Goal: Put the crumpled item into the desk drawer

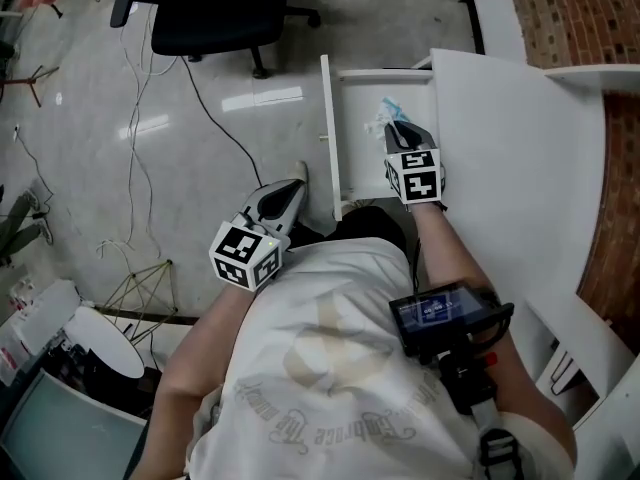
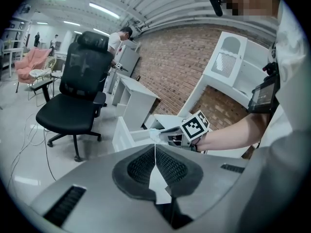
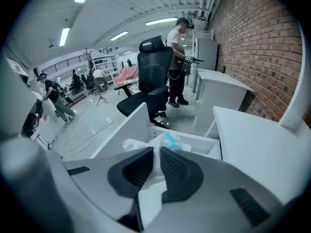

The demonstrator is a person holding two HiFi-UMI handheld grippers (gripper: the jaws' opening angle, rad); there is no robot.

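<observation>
Closest in the head view, filling the lower middle of the frame, is the person's pale shirt (image 1: 330, 368); a small screen device (image 1: 440, 313) is strapped on the forearm at lower right. Just above it at centre left, the left gripper (image 1: 298, 176) points at the front panel of the open drawer (image 1: 327, 138); in its own view its dark ribbed fingers (image 2: 141, 166) meet along a thin line with nothing between them. Right of centre, the right gripper (image 1: 393, 126) reaches into the drawer; its fingers (image 3: 182, 171) are pressed onto the crumpled item (image 3: 158, 147), with only a narrow gap between them, filled by that item. It is a wrinkled, whitish, thin wad with a light blue patch at its top; it bulges out ahead of the fingertips, over the white inside of the drawer, near the upper centre of the head view; whether it touches the drawer's bottom I cannot tell. A white desk surface (image 1: 520, 148) spreads to the right of the drawer. Farther off, cables (image 1: 215, 118) trail across the glossy grey floor (image 1: 90, 98); a black office chair (image 1: 220, 8) stands at the top of the frame; a brick wall (image 1: 560, 18) fills the upper right corner.
</observation>
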